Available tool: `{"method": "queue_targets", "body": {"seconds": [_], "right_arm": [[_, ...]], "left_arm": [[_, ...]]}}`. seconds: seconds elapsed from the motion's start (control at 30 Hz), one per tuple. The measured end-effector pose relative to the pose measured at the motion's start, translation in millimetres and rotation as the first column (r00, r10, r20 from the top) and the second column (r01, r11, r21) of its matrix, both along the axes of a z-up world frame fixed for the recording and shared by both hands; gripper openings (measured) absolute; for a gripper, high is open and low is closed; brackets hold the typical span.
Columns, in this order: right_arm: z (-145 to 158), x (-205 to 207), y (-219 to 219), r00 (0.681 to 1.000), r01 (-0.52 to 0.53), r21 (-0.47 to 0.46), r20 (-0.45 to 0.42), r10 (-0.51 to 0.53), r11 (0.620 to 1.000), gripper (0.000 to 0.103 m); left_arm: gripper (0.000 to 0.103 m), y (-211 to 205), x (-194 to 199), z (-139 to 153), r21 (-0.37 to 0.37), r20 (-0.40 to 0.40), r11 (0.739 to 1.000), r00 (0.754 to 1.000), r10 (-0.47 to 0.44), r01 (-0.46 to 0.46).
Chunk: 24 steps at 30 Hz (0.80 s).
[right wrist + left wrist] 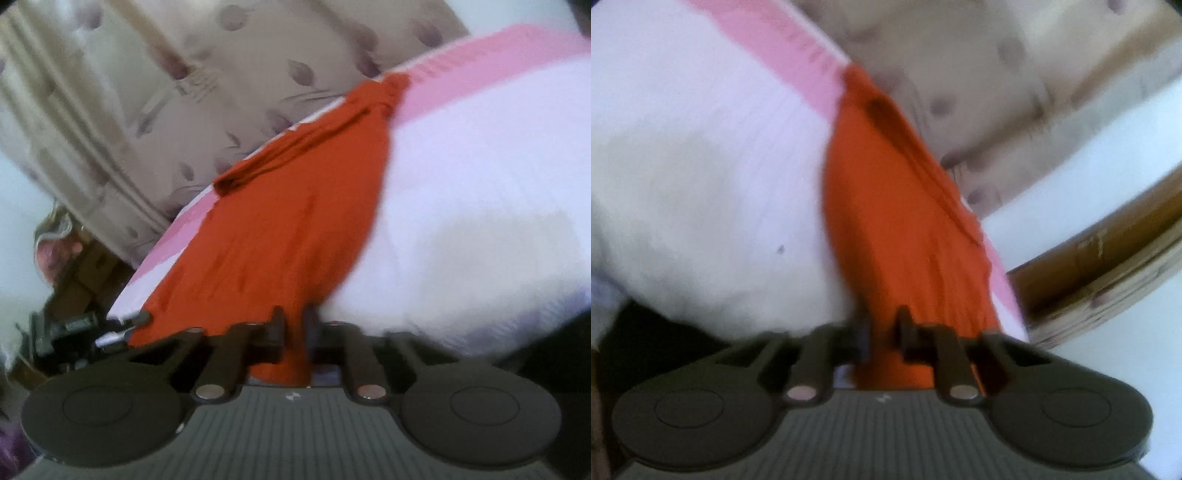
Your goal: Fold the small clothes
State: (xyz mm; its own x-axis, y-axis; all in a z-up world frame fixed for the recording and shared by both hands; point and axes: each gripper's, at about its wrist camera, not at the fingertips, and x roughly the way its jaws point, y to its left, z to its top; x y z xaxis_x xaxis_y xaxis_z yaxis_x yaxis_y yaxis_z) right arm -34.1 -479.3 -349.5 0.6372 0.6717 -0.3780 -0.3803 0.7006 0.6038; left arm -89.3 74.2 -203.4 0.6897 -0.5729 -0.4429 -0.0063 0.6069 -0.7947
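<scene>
In the left wrist view, the left tongs (882,334) are closed narrowly on one edge of the small orange-red cloth garment (886,206), which runs away from them across the pale lilac and pink striped bed sheet (713,147), with its far end near the pink stripe. Behind the bed hangs a beige curtain with a mauve leaf pattern (960,74), and a brown wooden rail (1108,258) shows at the right. The picture is blurred, so I judge that a quick pull can make the thin edge slip out of this pinch, and then the fold would be uneven. No brand, label or writing can be read here. In the right wrist view, the right tongs (293,332) also pinch a near edge of the same garment (295,221), which lies partly on the sheet (480,184) with a rolled hem at the far side. The garment lies close to the edge of the bed, so it can slide off if the two tongs do not move together. The far hem is already bunched, and it may be trapped as a wrinkle in the fold. Only a small pale mark is on the tongs body, and it is not readable.
</scene>
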Motion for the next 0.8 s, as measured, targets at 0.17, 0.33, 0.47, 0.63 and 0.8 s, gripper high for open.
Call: {"method": "queue_targets", "body": {"seconds": [0.17, 0.33, 0.47, 0.63, 0.8], "right_arm": [[-6.5, 6.0, -7.0, 0.997, -0.012, 0.128, -0.068, 0.021, 0.992, 0.014], [-11.5, 10.1, -14.8, 0.993, -0.020, 0.152, -0.110, 0.037, 0.988, 0.018], [-16.2, 14.8, -13.1, 0.987, -0.028, 0.208, -0.148, 0.060, 0.978, 0.022], [-20.0, 19.3, -2.2, 0.987, -0.017, 0.248, -0.150, 0.056, 0.969, 0.027], [-15.2, 21.4, 1.8, 0.988, -0.013, 0.175, -0.147, 0.039, 0.984, 0.010]], "left_arm": [[0.014, 0.6, -1.7, 1.5, 0.002, 0.034, 1.000, 0.999, -0.006, 0.006], [0.030, -1.4, 5.0, 8.5, 0.043, 0.024, 0.997, 0.997, -0.071, 0.070], [0.065, -3.3, 13.7, 12.5, -0.038, 0.021, 0.994, 0.994, -0.103, 0.104], [0.052, -23.1, 17.9, 23.0, 0.083, 0.055, 0.986, 0.987, -0.149, 0.144], [0.009, -28.6, 18.0, 12.4, 0.101, 0.040, 0.989, 0.992, -0.116, 0.111]]}}
